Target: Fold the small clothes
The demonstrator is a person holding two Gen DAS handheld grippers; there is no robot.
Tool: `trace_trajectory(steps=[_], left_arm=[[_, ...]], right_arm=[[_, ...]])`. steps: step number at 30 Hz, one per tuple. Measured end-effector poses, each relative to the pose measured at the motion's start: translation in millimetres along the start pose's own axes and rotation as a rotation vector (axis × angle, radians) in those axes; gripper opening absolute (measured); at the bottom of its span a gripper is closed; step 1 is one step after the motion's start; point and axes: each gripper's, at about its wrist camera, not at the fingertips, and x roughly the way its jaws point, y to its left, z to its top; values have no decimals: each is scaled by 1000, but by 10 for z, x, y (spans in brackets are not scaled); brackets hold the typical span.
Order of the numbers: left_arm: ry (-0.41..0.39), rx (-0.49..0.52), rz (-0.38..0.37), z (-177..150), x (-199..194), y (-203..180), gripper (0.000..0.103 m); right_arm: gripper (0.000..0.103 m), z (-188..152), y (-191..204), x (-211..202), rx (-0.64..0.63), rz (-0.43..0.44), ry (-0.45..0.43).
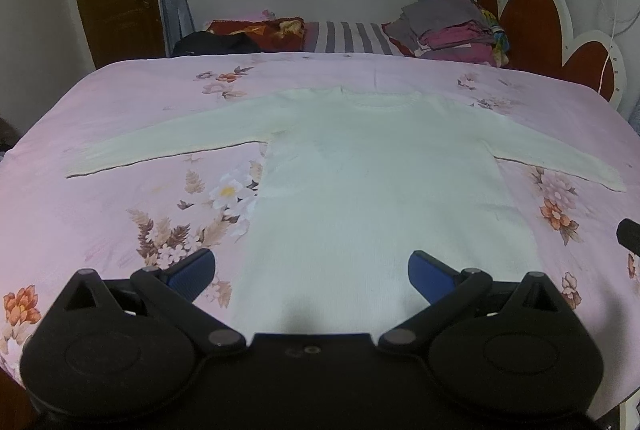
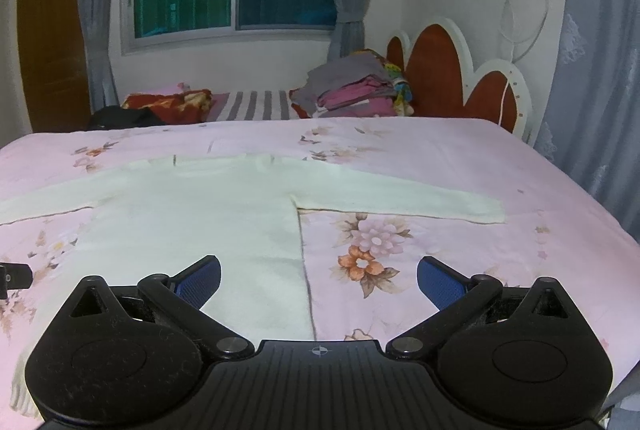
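White knit long-sleeved sweater point(image 1: 372, 166) flat, sleeves spread, on pink floral bedsheet point(image 1: 120, 190); left gripper point(image 1: 312, 270) and right gripper point(image 2: 319, 276) both released, empty, above hem.

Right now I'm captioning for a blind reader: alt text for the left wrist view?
A white long-sleeved sweater lies flat, sleeves spread, on a pink floral bedsheet. The open left tongs hover over its hem.

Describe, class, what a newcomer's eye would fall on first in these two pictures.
A white sweater lies flat in the middle of the pink floral bedspread, both sleeves spread wide. The open left gripper and right gripper hover near its hem, holding nothing. At the far right, a pile of clothes sits by the red headboard.
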Motion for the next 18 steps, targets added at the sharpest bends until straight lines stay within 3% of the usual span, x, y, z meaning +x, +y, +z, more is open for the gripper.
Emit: trace_trajectory(steps=[18], left_arm=[[55, 26, -38, 417, 825, -39, 102]], right_arm=[[103, 196, -95, 667, 24, -43, -3]])
